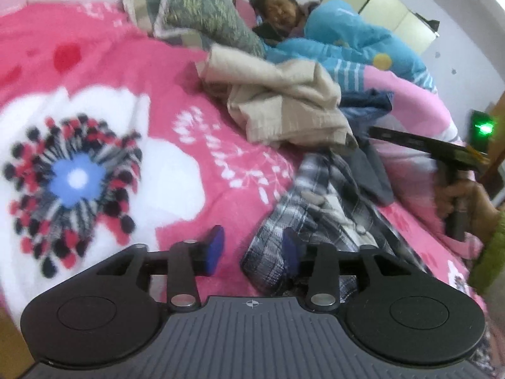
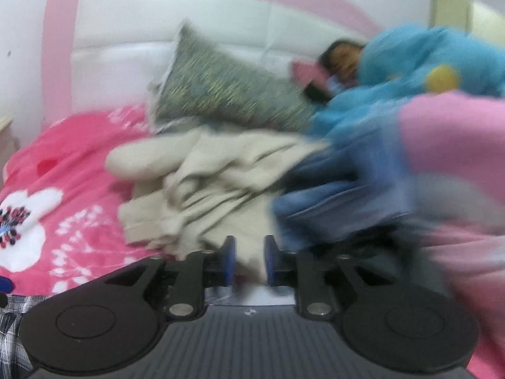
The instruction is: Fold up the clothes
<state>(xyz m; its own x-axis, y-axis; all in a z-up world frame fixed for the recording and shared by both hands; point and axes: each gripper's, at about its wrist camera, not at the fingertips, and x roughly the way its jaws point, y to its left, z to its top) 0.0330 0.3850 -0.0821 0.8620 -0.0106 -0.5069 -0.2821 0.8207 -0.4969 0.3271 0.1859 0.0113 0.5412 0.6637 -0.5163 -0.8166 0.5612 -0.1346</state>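
- Meanwhile, on a pink flowered bedspread, the left gripper hovers with its blue pads spread; the edge of a plaid shirt lies beside the right-hand pad, and nothing is pinched.
- Beyond the shirt sits a rumpled beige garment with a blue garment just beside it, both near a grey patterned pillow.
- From the right wrist view, heavily blurred, the right gripper points at the beige garment; its pads stand partly apart with pale cloth showing between them, though no pinch on it can be made out.
- A person lies at the head of the bed under a blue quilt, close to the pile.
- Likely risk: with neither tool holding the plaid shirt, it may sag out of shape before any fold is set, since its loose corner lies crumpled.
- Likely risk: closing on the beige heap could catch several layers or the blue garment together, because the fabrics overlap.
- Likely risk: a wide pull toward the pillow could disturb the sleeper's quilt.
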